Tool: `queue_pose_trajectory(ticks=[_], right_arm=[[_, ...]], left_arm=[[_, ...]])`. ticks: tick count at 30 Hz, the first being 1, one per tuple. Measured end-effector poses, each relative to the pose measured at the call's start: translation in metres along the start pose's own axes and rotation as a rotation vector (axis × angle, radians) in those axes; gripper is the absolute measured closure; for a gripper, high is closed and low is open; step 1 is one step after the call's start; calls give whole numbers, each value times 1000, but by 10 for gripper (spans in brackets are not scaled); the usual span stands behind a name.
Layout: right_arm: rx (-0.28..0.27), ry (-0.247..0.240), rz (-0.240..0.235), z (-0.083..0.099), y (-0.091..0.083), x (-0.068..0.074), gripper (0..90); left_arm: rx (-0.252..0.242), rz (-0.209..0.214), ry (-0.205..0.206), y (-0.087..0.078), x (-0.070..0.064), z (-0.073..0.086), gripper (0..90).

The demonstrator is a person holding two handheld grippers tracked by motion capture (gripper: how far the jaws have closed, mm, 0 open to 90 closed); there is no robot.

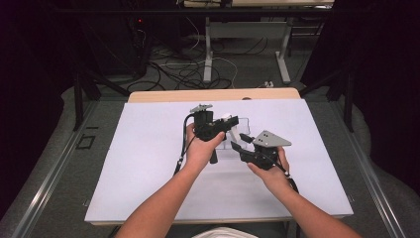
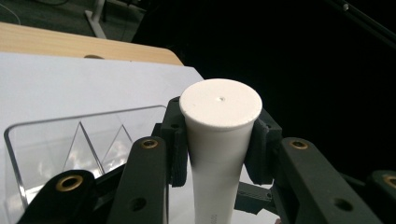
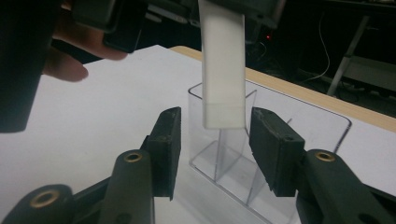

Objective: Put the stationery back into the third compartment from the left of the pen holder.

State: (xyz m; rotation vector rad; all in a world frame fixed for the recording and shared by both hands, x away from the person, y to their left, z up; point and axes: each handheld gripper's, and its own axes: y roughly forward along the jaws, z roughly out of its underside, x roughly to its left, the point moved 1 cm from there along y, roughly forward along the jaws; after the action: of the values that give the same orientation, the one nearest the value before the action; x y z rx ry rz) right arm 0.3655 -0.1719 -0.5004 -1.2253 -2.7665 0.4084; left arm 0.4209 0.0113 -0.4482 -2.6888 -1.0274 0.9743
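Left hand-held gripper (image 1: 233,120): it was held raised over the middle of the surface in the person's left hand (image 1: 200,148); its jaws were pressed onto a white tube (image 2: 219,154) from two sides, as seen in the left gripper view.

White tube: it was pinched just below its round flat cap, with the cap end pointing toward the left gripper's camera. In the right gripper view its flat crimped end (image 3: 223,100) was seen hanging down over the clear plastic organiser (image 3: 299,122), above one of the compartments. Whether the tube's end touched the organiser could not be told.

Right hand-held gripper (image 3: 217,149): it was held in the person's right hand (image 1: 271,173), just right of the left one and lower, with a grey three-cornered plate (image 1: 270,139) on top. Its jaws were spread apart, with nothing gripped; the tube's lower end was seen between the two pads (image 3: 276,151) in the right gripper view, without being touched by them.

Clear plastic organiser: it was set on the white sheet (image 1: 148,163), under and between the two grippers, and was split by slanted clear dividers (image 2: 100,142) into compartments.

Surface (image 1: 213,94): a light wooden top was mostly covered by the white sheet, and the wood was left bare along the far edge.

Surroundings: a dark floor with loose cables (image 1: 188,74) and table legs was seen beyond the far edge.
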Motion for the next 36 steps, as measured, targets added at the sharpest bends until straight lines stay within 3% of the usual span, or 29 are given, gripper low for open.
queue_pose_trajectory(ticks=[8, 13, 19, 31, 36], right_arm=[[21, 6, 40, 4, 0, -15, 435], [21, 4, 67, 4, 0, -23, 404], [33, 52, 97, 6, -2, -31, 332], [62, 148, 194, 10, -6, -53, 153], [84, 165, 246, 13, -9, -65, 115]], left_arm=[[-47, -33, 43, 8, -2, -9, 664], [-51, -47, 65, 13, 0, -10, 664], [-67, -66, 95, 20, 1, -10, 665], [-78, -108, 197, 35, 0, -6, 664], [-72, -114, 205, 40, 1, -2, 664]])
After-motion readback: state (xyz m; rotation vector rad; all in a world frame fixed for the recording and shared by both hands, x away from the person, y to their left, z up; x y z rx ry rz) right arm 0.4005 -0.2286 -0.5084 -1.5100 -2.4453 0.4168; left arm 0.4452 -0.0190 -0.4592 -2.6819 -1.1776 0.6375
